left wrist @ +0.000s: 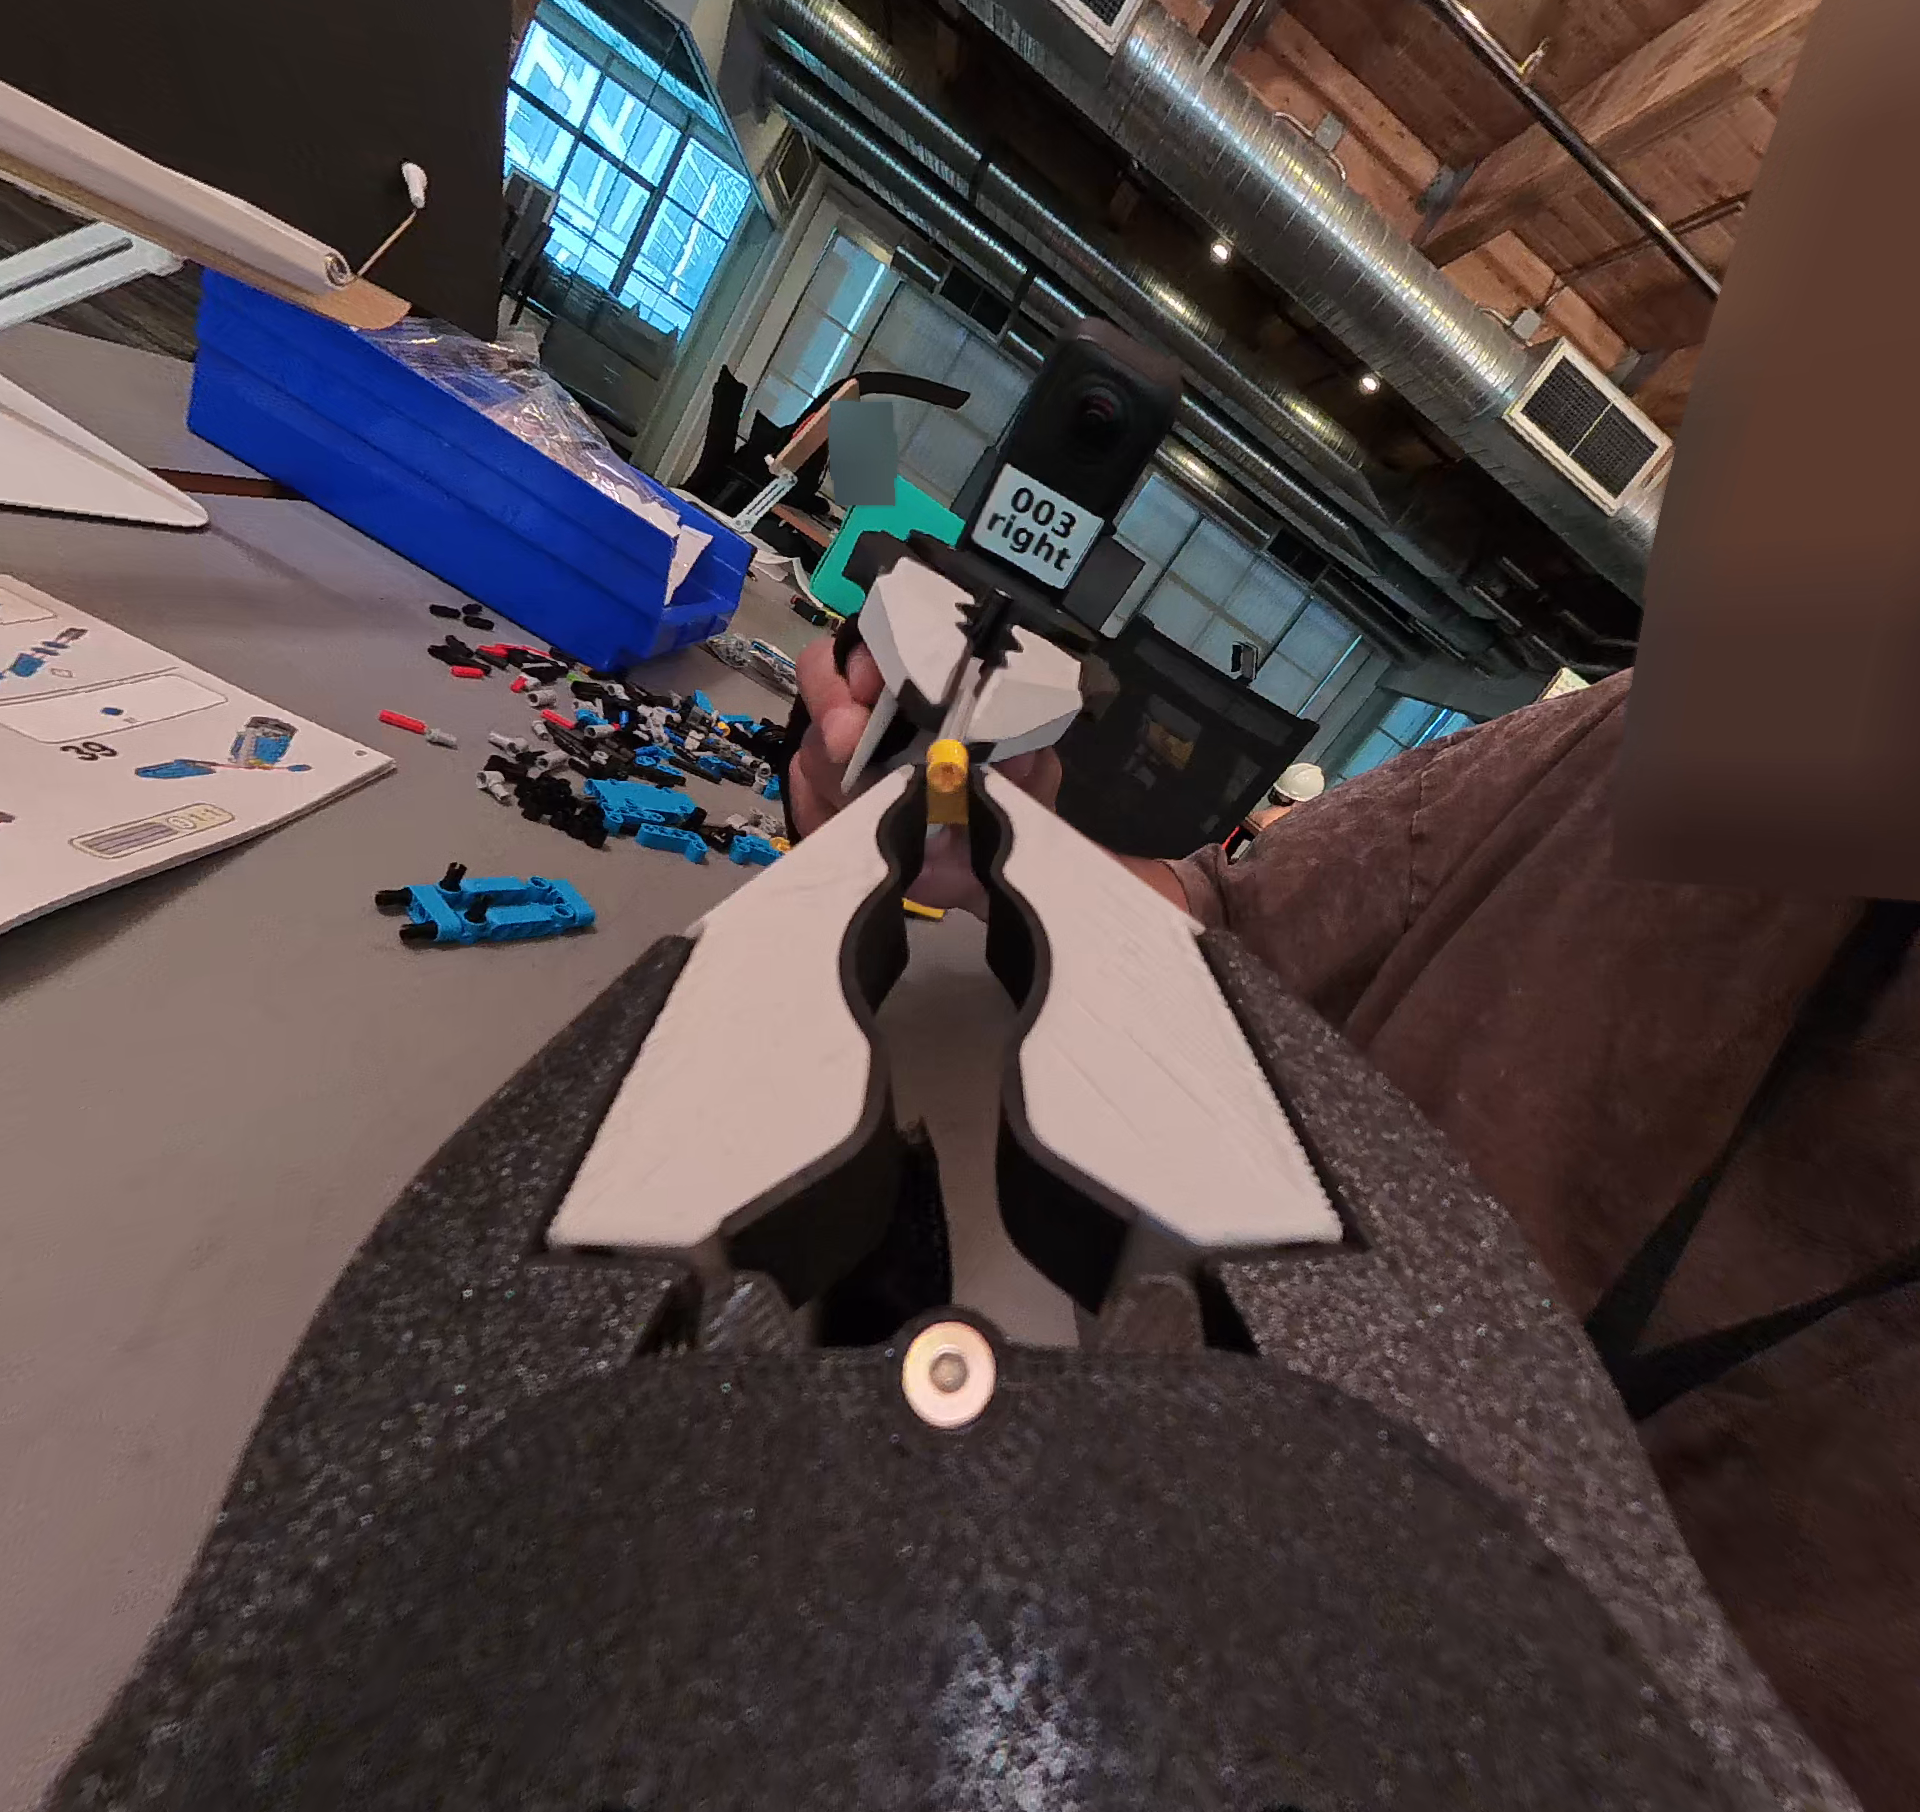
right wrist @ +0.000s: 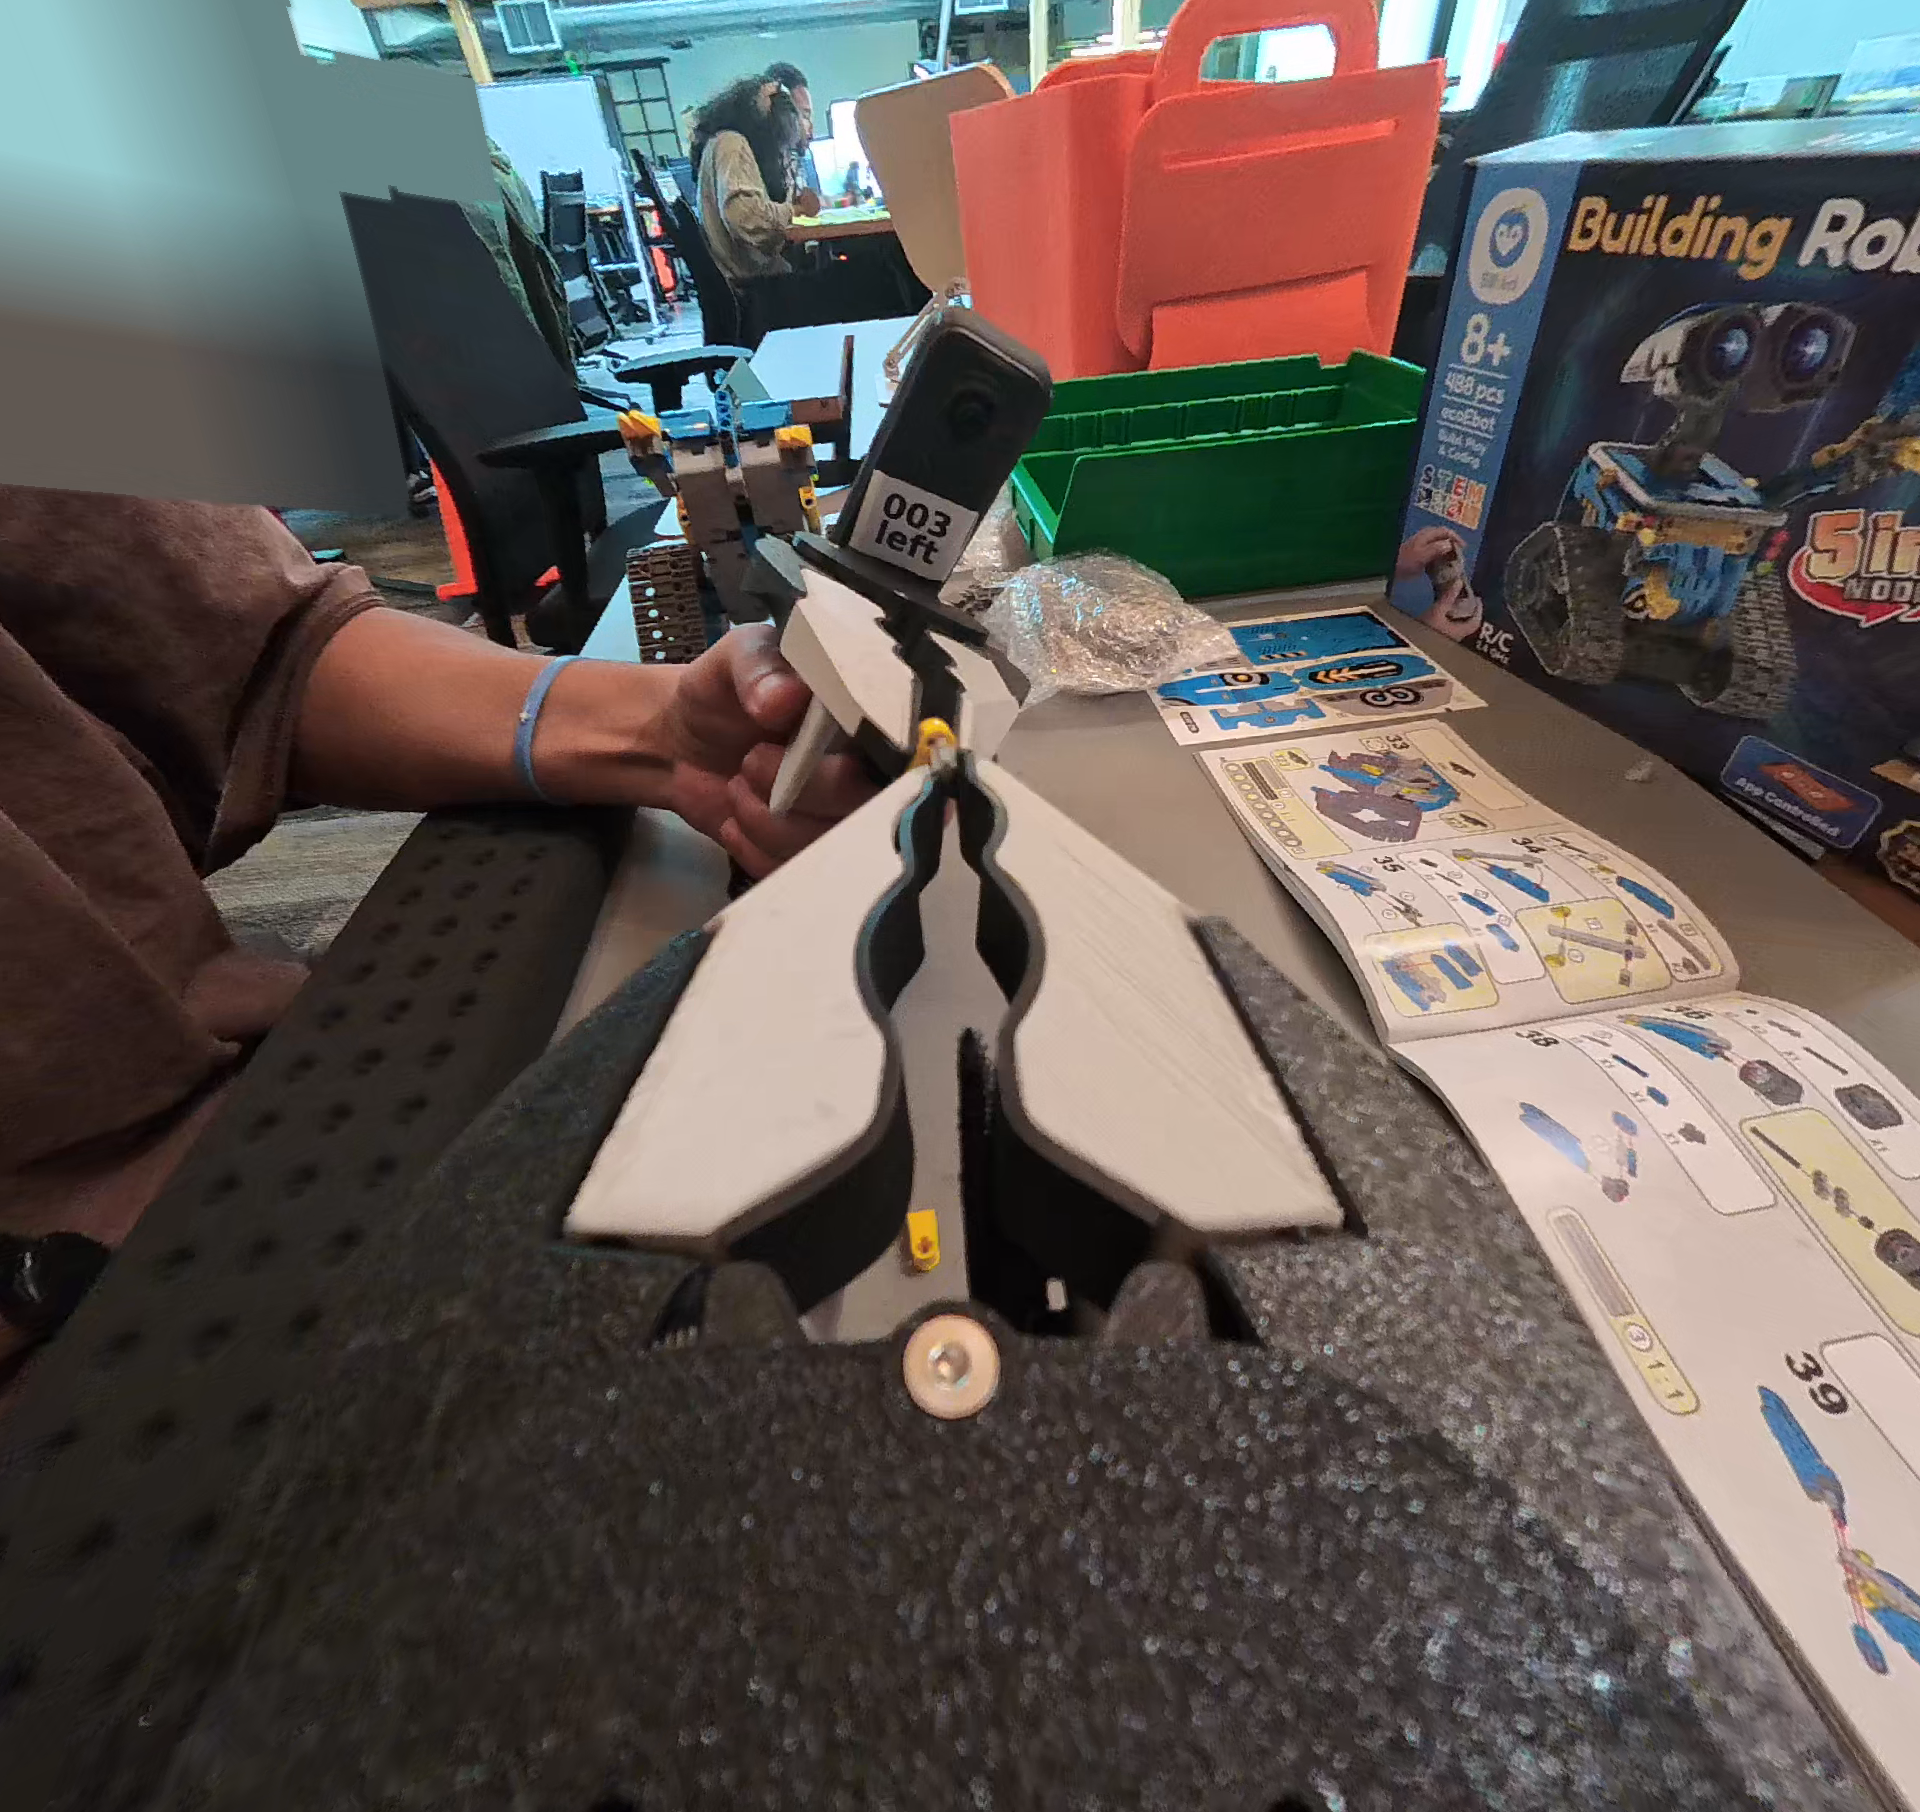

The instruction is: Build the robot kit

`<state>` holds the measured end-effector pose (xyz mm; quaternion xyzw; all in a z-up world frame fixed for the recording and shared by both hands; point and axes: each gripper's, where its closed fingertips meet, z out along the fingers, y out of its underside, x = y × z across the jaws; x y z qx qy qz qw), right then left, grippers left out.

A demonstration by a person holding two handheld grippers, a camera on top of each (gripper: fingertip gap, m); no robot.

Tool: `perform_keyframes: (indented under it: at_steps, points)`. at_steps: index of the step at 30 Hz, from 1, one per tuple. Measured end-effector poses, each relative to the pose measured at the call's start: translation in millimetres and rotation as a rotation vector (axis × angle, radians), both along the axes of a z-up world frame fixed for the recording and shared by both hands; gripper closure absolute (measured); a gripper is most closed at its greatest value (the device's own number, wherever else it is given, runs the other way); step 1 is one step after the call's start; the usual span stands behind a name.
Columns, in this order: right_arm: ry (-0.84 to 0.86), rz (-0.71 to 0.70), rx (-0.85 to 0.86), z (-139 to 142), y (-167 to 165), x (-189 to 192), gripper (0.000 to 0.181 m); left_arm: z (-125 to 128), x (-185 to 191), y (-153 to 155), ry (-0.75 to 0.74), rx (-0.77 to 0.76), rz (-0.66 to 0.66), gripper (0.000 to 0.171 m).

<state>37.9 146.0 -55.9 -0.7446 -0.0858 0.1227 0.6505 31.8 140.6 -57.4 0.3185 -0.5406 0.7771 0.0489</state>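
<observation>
Both grippers are held tip to tip above the grey table (left wrist: 260,1087). My left gripper (left wrist: 945,798) is shut on a small yellow connector (left wrist: 947,773) at its fingertips. My right gripper (right wrist: 941,777) faces it and is shut on a thin grey axle (left wrist: 966,697) with black pieces on it. The end of the axle meets the yellow connector (right wrist: 932,738). The right gripper shows farther off in the left wrist view (left wrist: 961,736), held by a hand. The left gripper shows in the right wrist view (right wrist: 928,713), also held by a hand.
A blue bin (left wrist: 447,474), a pile of small parts (left wrist: 644,754) and a blue assembly (left wrist: 488,910) lie left. An open booklet (right wrist: 1507,931), a green bin (right wrist: 1216,474), an orange bag (right wrist: 1195,214), a kit box (right wrist: 1683,432) and a part-built robot (right wrist: 717,515) stand around. A loose yellow piece (right wrist: 923,1237) lies below. Both grippers' tips are close together, under 4 cm apart.
</observation>
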Motion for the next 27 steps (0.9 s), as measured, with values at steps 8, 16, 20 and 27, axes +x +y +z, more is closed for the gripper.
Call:
perform_keyframes:
  at_steps: [8,16,20,27]
  points:
    - [0.049,0.046,0.0,-0.3,-1.0,-3.9,0.179,0.4,-4.3,-1.5,0.035,-0.049,-0.056,0.165]
    - [0.19,0.077,-0.039,-6.7,1.0,-0.8,0.18,-7.0,0.2,0.0,0.046,-0.004,-0.015,0.165]
    - [0.175,0.06,-0.067,-11.0,1.7,1.2,0.179,-12.1,3.3,-0.1,0.022,0.07,0.034,0.165]
    - [0.112,0.022,-0.103,-18.0,3.5,4.1,0.179,-19.7,7.3,-0.1,0.033,0.119,0.065,0.165]
